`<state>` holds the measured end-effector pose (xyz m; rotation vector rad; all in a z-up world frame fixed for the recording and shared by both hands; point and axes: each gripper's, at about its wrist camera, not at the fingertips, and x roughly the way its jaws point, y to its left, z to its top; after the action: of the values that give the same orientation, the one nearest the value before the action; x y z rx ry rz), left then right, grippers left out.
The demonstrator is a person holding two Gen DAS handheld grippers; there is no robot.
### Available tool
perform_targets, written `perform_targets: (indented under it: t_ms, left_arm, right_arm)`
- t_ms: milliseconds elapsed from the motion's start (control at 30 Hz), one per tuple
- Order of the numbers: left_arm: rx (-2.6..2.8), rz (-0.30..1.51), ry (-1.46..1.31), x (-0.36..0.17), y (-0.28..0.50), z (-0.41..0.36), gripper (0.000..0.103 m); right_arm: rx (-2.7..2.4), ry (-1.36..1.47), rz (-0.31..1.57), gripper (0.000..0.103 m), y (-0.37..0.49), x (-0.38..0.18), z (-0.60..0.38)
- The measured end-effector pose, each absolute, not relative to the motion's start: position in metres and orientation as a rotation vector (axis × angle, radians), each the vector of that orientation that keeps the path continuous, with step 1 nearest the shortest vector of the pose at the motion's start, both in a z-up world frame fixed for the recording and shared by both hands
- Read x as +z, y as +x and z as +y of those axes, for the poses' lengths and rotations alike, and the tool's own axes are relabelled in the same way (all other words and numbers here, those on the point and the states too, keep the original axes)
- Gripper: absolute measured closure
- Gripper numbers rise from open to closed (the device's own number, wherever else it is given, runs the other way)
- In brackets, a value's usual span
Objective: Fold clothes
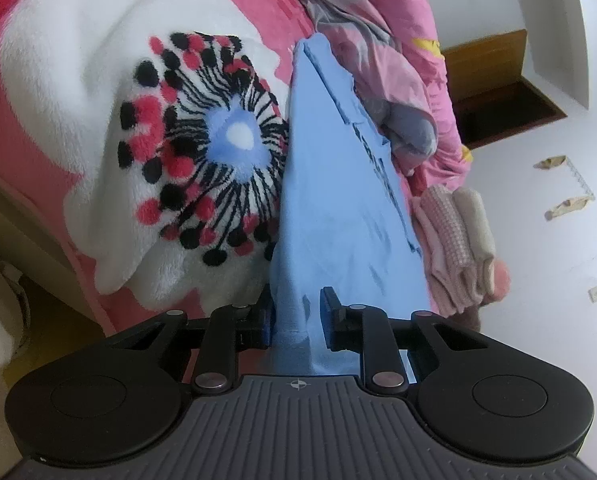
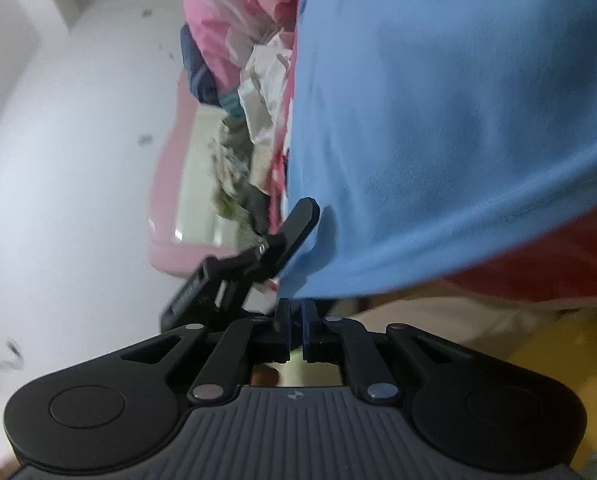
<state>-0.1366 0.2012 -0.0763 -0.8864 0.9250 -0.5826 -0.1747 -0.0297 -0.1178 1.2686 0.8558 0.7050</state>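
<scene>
One light blue garment (image 1: 330, 184) stretches between two hand-held grippers above a bed. The left hand-held gripper (image 1: 296, 316) grasps one bunched edge of it. The right hand-held gripper (image 2: 295, 322) is clenched on the garment's lower hem. One pink fleece blanket (image 1: 78, 92) with a flower print covers the bed, beside one crumpled pink quilt (image 1: 382, 32) and one small stack of folded pink and beige cloths (image 1: 458, 240).

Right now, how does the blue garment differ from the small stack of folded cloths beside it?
The blue garment is plain light blue; the folded cloths are pink and beige. The garment is long and has the left gripper around its near end; the cloths lie compact and ungripped. Both rest on the bed.
</scene>
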Motion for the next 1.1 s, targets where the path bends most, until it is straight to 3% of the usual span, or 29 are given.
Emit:
perform_targets:
  t_ms: [133,267,433,700,1100]
  left_arm:
    - [-0.582,0.921,-0.844,-0.073,-0.139,0.199,0.082]
    - [-0.574,0.919,-0.828,-0.073,-0.14,0.197,0.082]
    - [-0.558,0.908,-0.772,-0.067,-0.141,0.192,0.082]
    - [-0.531,0.91,-0.722,-0.063,-0.144,0.187,0.082]
    - [-0.481,0.895,-0.626,-0.056,-0.146,0.177,0.082]
  right_arm:
    - [0.65,1.111,0.925,0.077,-0.204,-0.109,-0.051]
    - [0.586,1.04,0.952,0.076,-0.249,-0.107,-0.086]
    - [0.445,0.954,0.789,0.075,-0.28,-0.066,-0.142]
    - [0.06,0.885,0.504,0.064,-0.315,-0.008,-0.266]
    - [-0.049,0.886,0.552,0.065,-0.304,-0.048,-0.36]
